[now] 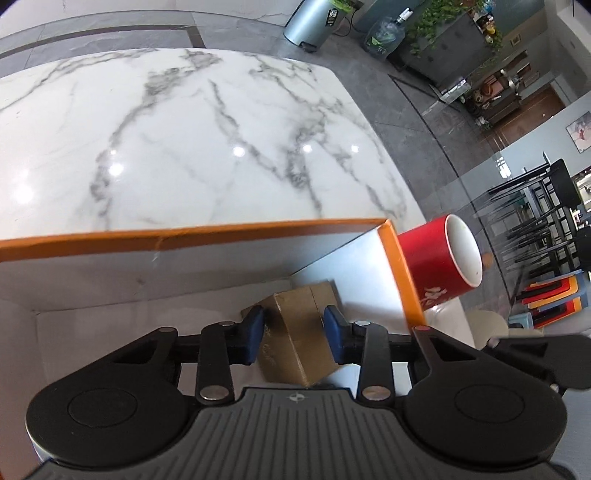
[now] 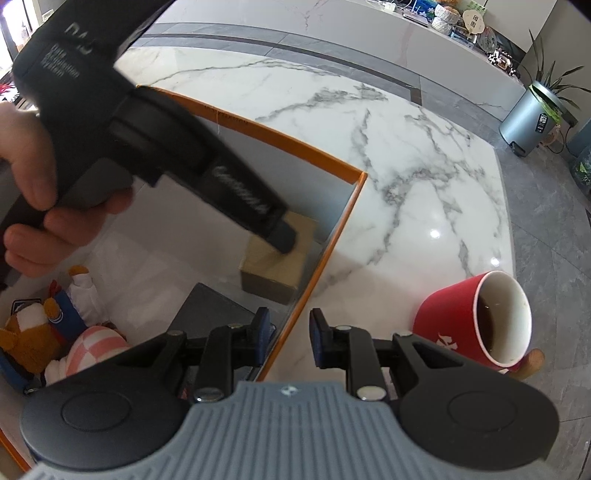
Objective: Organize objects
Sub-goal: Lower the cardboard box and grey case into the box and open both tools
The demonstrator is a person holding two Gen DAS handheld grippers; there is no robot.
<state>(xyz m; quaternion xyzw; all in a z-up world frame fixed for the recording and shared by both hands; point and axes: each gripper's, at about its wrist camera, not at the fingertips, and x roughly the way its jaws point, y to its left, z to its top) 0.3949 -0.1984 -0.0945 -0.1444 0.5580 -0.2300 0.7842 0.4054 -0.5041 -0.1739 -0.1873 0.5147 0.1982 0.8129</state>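
Cardboard cube (matte) seemingly pinched by left fingers | right fingers spread

Bright daylight, glare spots on marble table, fisheye-warped edges

You've got a glossy white marble tabletop, grey tile floor, metal pedal bin, black stools stacked right.

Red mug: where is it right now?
The red mug stands on the marble table, just outside the orange-rimmed box's right wall near the table's corner, to the right of the right gripper.
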